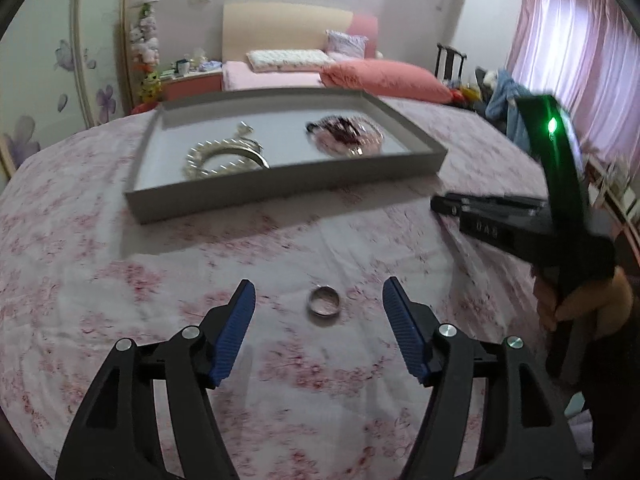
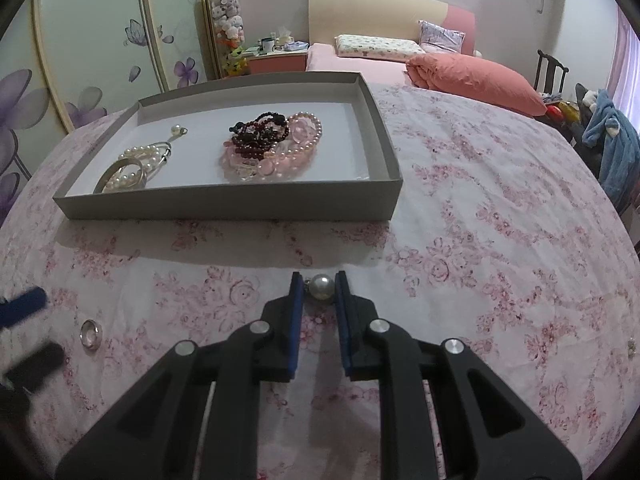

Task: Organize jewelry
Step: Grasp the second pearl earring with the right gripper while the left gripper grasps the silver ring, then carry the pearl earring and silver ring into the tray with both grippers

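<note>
Floral bedsheet (image 2: 480,208), R gripper (image 2: 320,294) clamped on shiny pearl earring (image 2: 322,288), L gripper (image 1: 319,304) open round silver ring (image 1: 323,300)

A home bedroom: pillowed bed (image 2: 360,56), pink curtains (image 1: 560,40), floral wardrobe doors (image 2: 80,60), plush toys (image 2: 230,20).

Both cameras ride low over the flowered bedspread (image 2: 480,208), tilted down along their own fingers and facing the headboard (image 1: 280,28) end of the room. The left one sits close above the ring (image 1: 324,300), the right one close above a pearl (image 2: 322,288). Both take in the grey tray (image 2: 224,200) (and the ring too).
</note>
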### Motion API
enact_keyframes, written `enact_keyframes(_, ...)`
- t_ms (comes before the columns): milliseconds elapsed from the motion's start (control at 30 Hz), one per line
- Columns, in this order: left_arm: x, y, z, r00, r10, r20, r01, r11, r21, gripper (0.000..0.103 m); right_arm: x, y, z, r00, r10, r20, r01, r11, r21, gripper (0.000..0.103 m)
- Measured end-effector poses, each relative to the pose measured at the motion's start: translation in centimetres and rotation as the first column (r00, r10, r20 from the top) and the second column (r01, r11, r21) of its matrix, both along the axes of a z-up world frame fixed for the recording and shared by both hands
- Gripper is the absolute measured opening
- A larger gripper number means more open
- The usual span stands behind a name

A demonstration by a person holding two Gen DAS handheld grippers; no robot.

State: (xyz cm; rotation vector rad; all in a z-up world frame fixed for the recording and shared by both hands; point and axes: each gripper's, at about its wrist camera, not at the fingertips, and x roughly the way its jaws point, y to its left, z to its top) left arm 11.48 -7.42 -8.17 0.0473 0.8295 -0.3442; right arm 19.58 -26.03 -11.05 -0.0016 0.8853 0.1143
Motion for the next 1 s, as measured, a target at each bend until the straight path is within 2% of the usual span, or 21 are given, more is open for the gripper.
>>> enact_keyframes(133,0.6,-1.0,-1.0,1.000,0.003,-0.031,-0.002,0.999,0.036,0.065,0.0,0.0,0.0,1.000,0.000,-0.001,0.000,1.000,0.005,0.017)
enact_keyframes(200,0.8,-1.3,-1.3,0.999,0.009,-0.040,-0.007,0.999,0.048,0.060,-0.1,0.0,0.0,1.000,0.000,-0.001,0.000,1.000,0.008,0.017)
enact_keyframes(300,1.0,-1.3,-1.5,0.999,0.025,-0.043,-0.022,0.997,0.069,0.048,-0.1,-0.1,0.0,1.000,0.000,-0.001,0.000,1.000,0.009,0.017)
enact_keyframes(467,1.4,-0.5,-1.5,0.998,0.053,-0.034,-0.049,0.995,0.092,0.023,-0.2,0.1,0.0,1.000,0.000,0.001,0.000,1.000,-0.003,0.017)
enact_keyframes(533,1.6,0.1,-1.5,0.998,0.061,-0.032,-0.058,0.993,0.099,0.023,-0.2,0.4,0.0,1.000,0.010,-0.001,-0.010,1.000,0.003,0.017)
enact_keyframes(667,3.1,2.6,-1.4,0.990,0.136,-0.025,-0.132,0.984,0.119,0.023,-0.1,2.4,0.2,0.997,0.074,-0.013,-0.074,0.997,0.026,0.017)
enact_keyframes(767,4.1,4.5,-1.4,0.984,0.177,-0.028,-0.173,0.979,0.106,0.023,-0.1,4.1,0.3,0.994,0.114,-0.007,-0.113,0.993,0.015,0.017)
enact_keyframes(867,4.3,5.5,-1.4,0.982,0.182,-0.040,-0.180,0.982,0.060,0.023,-0.3,4.6,0.3,0.993,0.118,0.002,-0.118,0.993,0.005,0.017)
enact_keyframes(1000,4.4,5.3,-1.4,0.983,0.179,-0.041,-0.177,0.983,0.058,0.024,-0.3,4.3,0.3,0.994,0.114,-0.001,-0.114,0.993,0.025,0.017)
